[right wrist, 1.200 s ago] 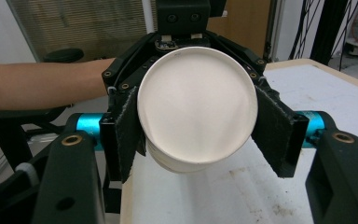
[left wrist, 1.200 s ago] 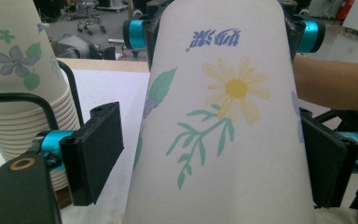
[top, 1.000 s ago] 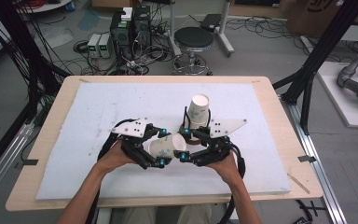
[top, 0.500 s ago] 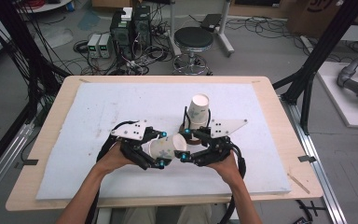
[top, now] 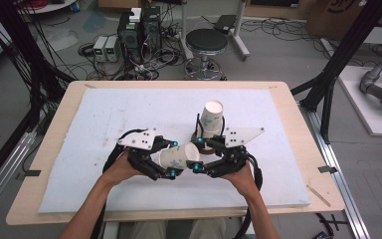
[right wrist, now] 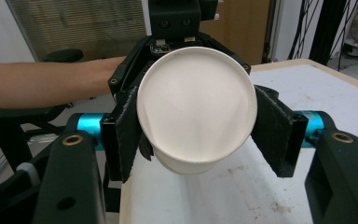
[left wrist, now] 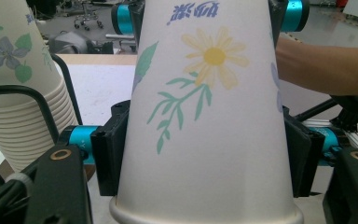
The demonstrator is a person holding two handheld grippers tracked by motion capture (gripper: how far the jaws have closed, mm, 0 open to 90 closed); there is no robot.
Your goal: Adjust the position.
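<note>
Two grippers meet over the near middle of the white foam-covered surface (top: 104, 119), and between them lies one white paper cup printed with a yellow daisy and green leaves (top: 178, 157), held on its side just above the surface. The left gripper (top: 171, 158) has just been closing its jaws, and in the left gripper view its black pads press on both flanks of the cup (left wrist: 205, 121) near the rolled rim (the cup's narrow base points away from that camera). The right gripper (top: 197, 155) is clenched on the cup's other end; in the right gripper view its pads sit against both sides of the cup's round white base (right wrist: 196, 109), with the left gripper's body seen behind it. So the cup is grasped from both ends at once, rim towards the person's left and base towards the right.

Just beyond the right gripper, a tall stack of nested white paper cups with blue flowers (top: 211, 119) stands upright in a black wire holder (top: 198, 130); the same stack appears at the left edge of the left gripper view (left wrist: 16, 93).
</note>
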